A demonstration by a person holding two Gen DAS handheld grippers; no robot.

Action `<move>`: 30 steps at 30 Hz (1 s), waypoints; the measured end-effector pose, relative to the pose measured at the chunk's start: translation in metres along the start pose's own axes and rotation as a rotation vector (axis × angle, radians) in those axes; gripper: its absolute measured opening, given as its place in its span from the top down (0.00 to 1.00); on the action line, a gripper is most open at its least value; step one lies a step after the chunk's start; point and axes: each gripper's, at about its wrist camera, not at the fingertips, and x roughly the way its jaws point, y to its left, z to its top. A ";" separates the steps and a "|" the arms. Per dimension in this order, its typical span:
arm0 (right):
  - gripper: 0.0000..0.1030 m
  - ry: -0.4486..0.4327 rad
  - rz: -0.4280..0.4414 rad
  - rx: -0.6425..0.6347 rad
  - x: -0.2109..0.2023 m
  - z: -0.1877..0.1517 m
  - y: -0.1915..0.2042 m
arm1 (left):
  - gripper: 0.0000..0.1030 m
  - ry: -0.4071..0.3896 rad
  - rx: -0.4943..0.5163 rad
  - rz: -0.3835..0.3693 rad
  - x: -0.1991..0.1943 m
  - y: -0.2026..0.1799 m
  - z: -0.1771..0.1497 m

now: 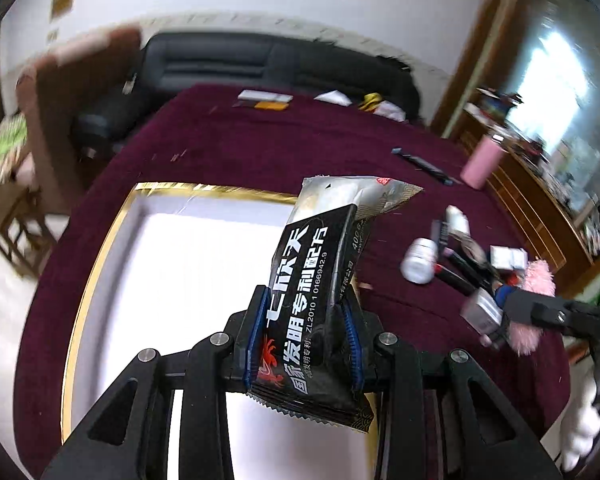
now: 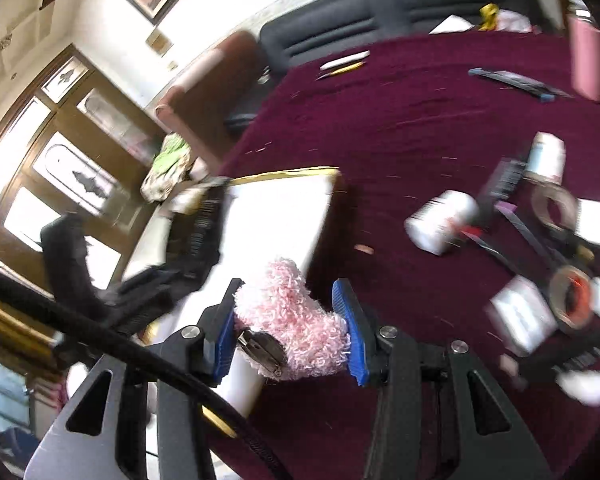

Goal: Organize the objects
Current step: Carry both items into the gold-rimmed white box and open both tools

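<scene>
A round table [image 1: 228,140] draped in a dark maroon cloth fills both views and serves as the landmark here. Behind its far edge sits a black sofa [image 1: 220,62] against a white wall, with a brown armchair [image 1: 80,92] at the sofa's left.

On the table's near side lies a large white tray with a gold rim [image 1: 100,256], its white floor bare where visible.

Above the table, over the tray's right edge, the left gripper [image 1: 306,338] is clamped on a black and silver foil packet [image 1: 312,280] printed with white Chinese characters; its blue-padded fingers [image 1: 257,332] pinch the packet's lower part, and the packet stands up and clear of the cloth.

Also above the table, near the tray's right edge, the right gripper [image 2: 292,332] is clenched on a fluffy pink plush item [image 2: 296,316] that carries a silver metal clasp [image 2: 262,350]. Its blue pads press the plush from both sides.

On the table's right side lies a loose heap of small things: a white jar [image 2: 440,222] on its side, a white bottle [image 2: 546,156], rolls of tape [image 2: 572,294], a small white box [image 2: 520,312] and dark pens or tubes, blurred and hard to tell apart.

Toward the table's far right rim stands a pink tumbler [image 1: 480,160], with a dark blue-tipped strip [image 1: 422,164] lying on the cloth just beside it. Near the far edge lie flat white and yellow items [image 1: 264,100].
</scene>
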 end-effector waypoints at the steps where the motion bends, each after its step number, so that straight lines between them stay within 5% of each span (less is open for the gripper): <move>1: 0.57 0.015 -0.012 -0.008 0.014 0.007 0.006 | 0.71 0.025 -0.032 -0.001 0.012 0.011 0.005; 8: 0.57 0.108 -0.164 0.013 0.111 0.052 0.015 | 0.71 0.143 -0.205 -0.095 0.076 0.057 0.015; 14: 0.54 0.118 -0.246 0.043 0.131 0.061 -0.002 | 0.69 0.164 -0.273 -0.148 0.100 0.068 0.023; 21: 0.48 0.110 -0.194 0.069 0.130 0.070 -0.009 | 0.39 0.142 -0.320 -0.218 0.103 0.076 0.020; 30: 0.44 0.068 -0.089 0.108 0.110 0.073 -0.011 | 0.37 0.063 -0.345 -0.229 0.074 0.078 0.022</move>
